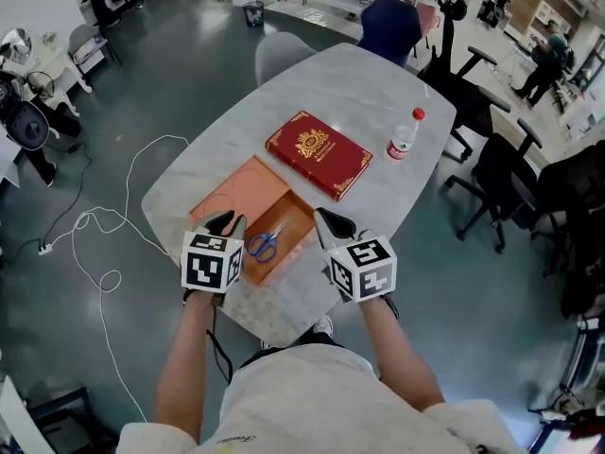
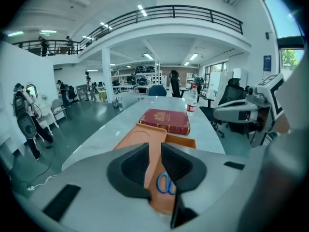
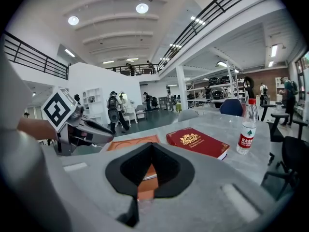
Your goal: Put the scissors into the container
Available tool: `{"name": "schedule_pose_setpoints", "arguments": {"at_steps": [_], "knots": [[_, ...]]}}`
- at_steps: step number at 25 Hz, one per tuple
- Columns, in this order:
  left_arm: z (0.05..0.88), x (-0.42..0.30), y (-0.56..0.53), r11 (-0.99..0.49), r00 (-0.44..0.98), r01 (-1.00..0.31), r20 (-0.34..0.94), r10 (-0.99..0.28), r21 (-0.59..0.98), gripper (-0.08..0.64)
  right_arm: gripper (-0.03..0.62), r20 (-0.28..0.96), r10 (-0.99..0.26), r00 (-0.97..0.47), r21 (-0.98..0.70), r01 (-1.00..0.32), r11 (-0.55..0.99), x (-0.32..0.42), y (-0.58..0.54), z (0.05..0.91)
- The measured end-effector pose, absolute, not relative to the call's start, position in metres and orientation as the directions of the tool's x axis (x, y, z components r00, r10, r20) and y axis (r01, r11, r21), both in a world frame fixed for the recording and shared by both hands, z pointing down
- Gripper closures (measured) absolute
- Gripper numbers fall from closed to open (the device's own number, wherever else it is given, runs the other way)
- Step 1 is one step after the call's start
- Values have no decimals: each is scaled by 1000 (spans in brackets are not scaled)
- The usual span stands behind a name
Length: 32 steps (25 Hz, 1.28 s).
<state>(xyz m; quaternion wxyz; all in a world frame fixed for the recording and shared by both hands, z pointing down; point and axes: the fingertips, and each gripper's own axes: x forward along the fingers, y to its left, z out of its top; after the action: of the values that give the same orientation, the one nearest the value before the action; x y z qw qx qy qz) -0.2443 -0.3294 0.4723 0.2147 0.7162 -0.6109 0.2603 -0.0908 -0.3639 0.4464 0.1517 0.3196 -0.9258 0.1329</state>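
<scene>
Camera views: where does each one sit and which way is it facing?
Head view: on the person's head, looking steeply down at the table; both forearms, the left gripper and the right gripper show.
Left gripper view: rides the left gripper, looks along its slightly parted jaws over the scissors in the orange container toward the red book.
Right gripper view: rides the right gripper, looks along its closed jaws across the table; the left gripper shows at left.
Shared: both gripper views see the red book and the bottle.

A white marble table (image 1: 378,93) stands on a glossy grey floor (image 1: 142,93). Black office chairs (image 1: 477,112) crowd 2 o'clock; a white cable (image 1: 104,225) loops at 9 o'clock. Ceiling lights (image 3: 141,7) glow over a railed mezzanine (image 2: 169,11).
</scene>
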Motion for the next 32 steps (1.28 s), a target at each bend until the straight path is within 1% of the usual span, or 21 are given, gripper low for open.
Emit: {"name": "schedule_pose_setpoints", "arguments": {"at_steps": [6, 13, 18, 32], "knots": [[440, -260, -324, -90, 83, -996, 502, -861, 10, 492, 588, 344, -563, -751, -140, -634, 760, -92, -367, 434], [422, -267, -317, -49, 55, -998, 399, -915, 25, 518, 588, 312, -585, -749, -122, -642, 757, -88, -369, 420], [419, -268, -316, -42, 51, -999, 379, -924, 32, 528, 588, 308, -595, -743, -115, -650, 752, -85, -369, 418], [420, -262, -316, -58, 66, -998, 381, -922, 34, 529, 588, 313, -597, -739, -118, -654, 748, -83, -367, 420]]}}
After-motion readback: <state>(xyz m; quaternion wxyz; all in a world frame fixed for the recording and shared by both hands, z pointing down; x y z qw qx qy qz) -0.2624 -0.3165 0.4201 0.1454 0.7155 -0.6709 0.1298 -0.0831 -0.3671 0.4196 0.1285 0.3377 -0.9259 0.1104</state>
